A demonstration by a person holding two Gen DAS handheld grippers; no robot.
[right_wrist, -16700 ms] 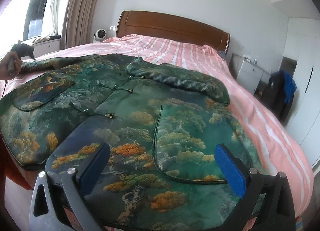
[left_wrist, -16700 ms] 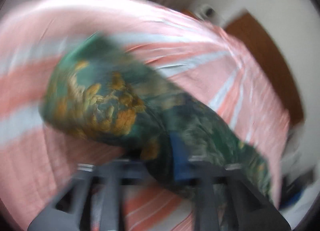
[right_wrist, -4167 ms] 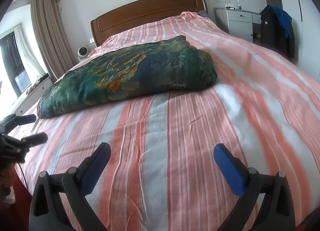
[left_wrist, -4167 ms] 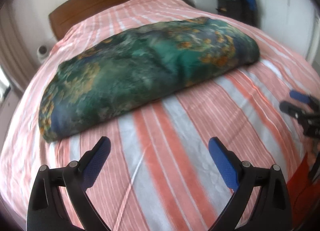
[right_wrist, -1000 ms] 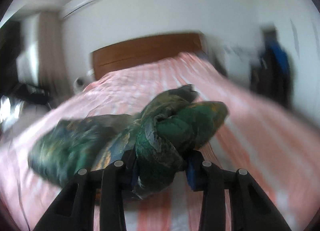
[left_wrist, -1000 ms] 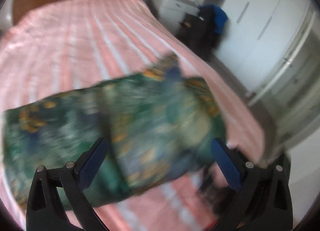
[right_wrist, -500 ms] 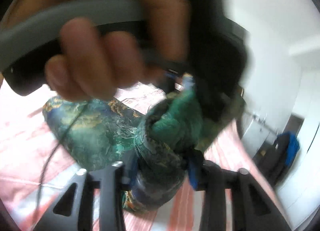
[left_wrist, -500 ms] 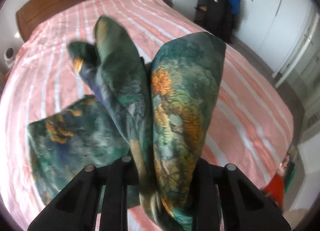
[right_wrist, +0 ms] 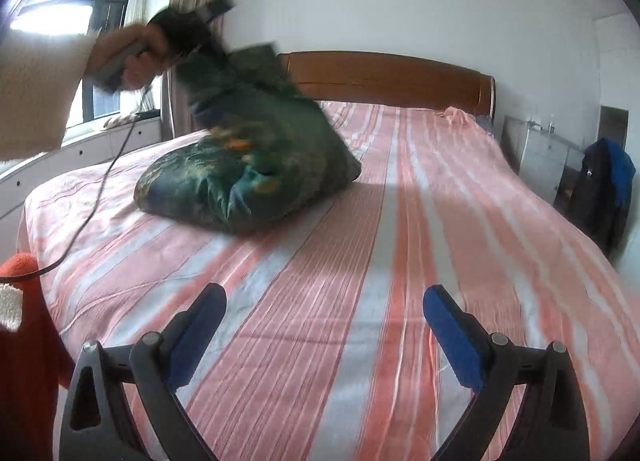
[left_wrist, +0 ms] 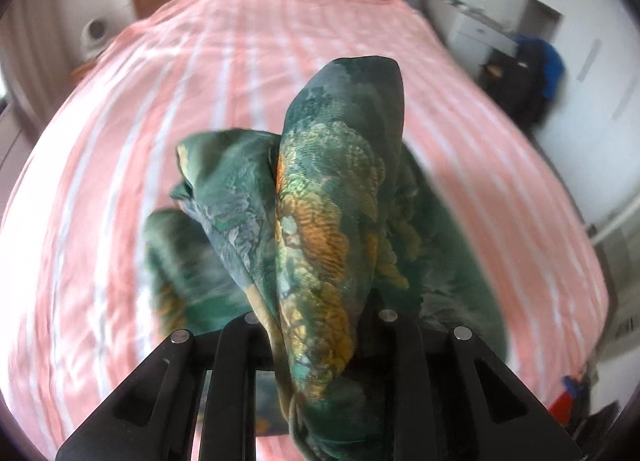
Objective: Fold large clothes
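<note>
On my left, my left gripper (left_wrist: pixel 316 321) has its jaws pinched tight on a bunched end of the green printed jacket (right_wrist: pixel 248 177), lifting that end while the rest slumps on the striped bed (right_wrist: pixel 400 261) near the window side. It looks padded, limp and a bit slick, so I judge it will sag and slide unless taken at the folded edge or corners. My right gripper (right_wrist: pixel 320 333) has just been opening; its jaws stand wide with nothing between them.
</note>
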